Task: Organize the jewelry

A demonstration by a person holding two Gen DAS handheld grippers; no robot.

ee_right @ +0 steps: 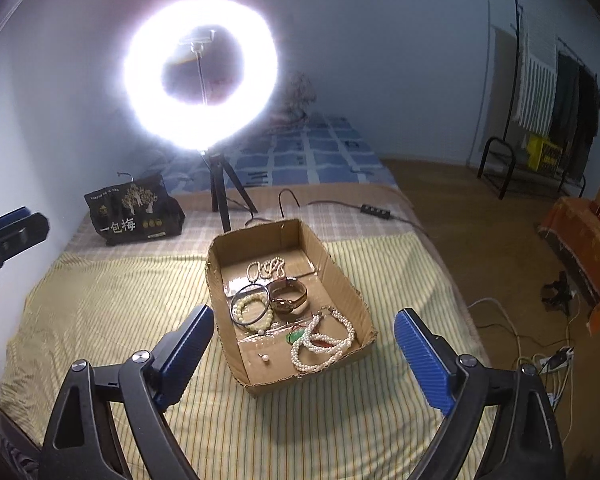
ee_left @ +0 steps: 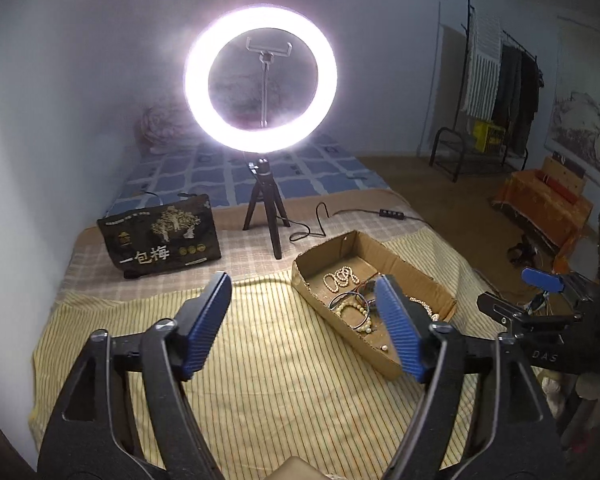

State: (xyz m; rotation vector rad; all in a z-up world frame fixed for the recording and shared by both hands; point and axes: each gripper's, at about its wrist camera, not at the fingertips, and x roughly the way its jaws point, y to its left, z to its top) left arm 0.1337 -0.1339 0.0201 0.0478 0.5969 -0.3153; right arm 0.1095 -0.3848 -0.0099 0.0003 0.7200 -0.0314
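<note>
Jaws: left gripper (ee_left: 304,326) and right gripper (ee_right: 304,354) both wide open, holding nothing.
Snag risk: pearl strands (ee_right: 324,344) tangled in cardboard tray (ee_right: 220,300); lifting one likely drags others.
Loose bead (ee_right: 265,358): may roll out.

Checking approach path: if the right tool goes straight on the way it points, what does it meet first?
Probably the cardboard box, around the pearl necklace at its near end. The right tool is open and empty; depth is uncertain.

Striped bed (ee_right: 140,320) with cardboard tray (ee_right: 332,276), black bag (ee_right: 134,210), ring-light tripod (ee_right: 224,196).
</note>
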